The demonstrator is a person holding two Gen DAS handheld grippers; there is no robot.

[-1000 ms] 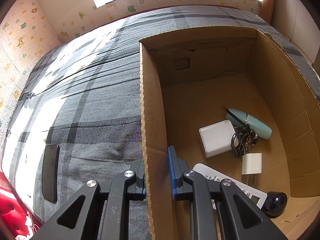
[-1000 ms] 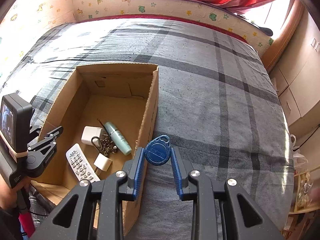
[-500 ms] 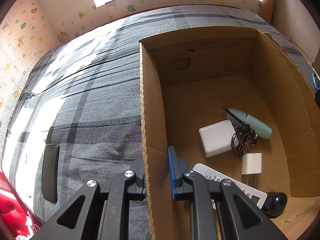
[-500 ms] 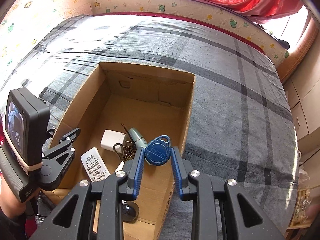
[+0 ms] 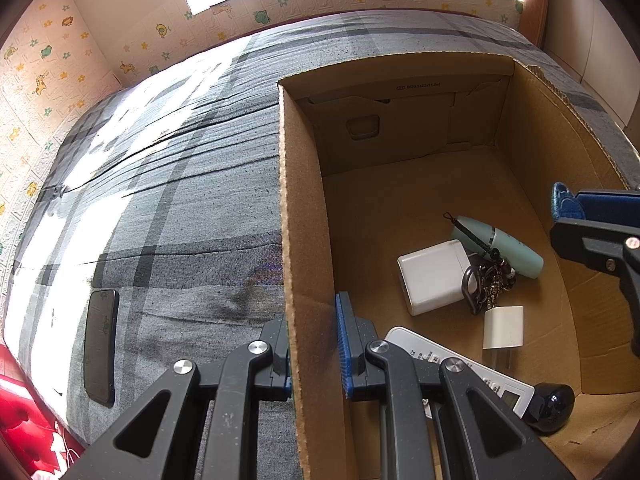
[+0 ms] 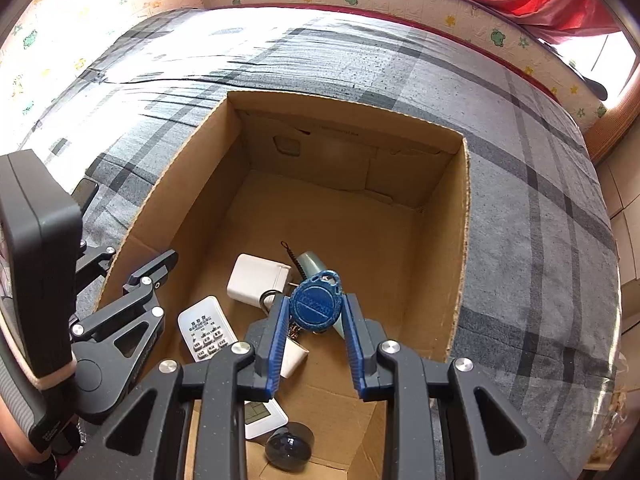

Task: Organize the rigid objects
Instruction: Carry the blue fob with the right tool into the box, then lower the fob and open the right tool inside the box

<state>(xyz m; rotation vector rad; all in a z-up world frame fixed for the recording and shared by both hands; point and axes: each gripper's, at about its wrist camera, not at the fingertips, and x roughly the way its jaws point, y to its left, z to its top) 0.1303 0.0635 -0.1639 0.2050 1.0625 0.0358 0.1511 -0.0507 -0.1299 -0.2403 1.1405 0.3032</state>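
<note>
Grey plaid bedding (image 6: 520,200) supports everything. Right gripper (image 6: 316,316) pads clamp a blue key fob (image 6: 315,306) above the cardboard box (image 6: 464,240) (apparently not touching its contents); left gripper (image 5: 312,344) is clamped on the box's side wall.

Cardboard box (image 6: 464,240) matt, rough-edged; bedsheet (image 5: 180,200) woven cloth; dark rounded object (image 6: 288,448) glossy, possibly plastic.

A grey plaid bedsheet (image 6: 520,128) is being shown under a brown cardboard box (image 6: 464,240). A blue key fob (image 6: 316,306) is being pinched between blue pads, above a white charger (image 6: 256,280) and a mint-green tube (image 5: 508,246).
</note>
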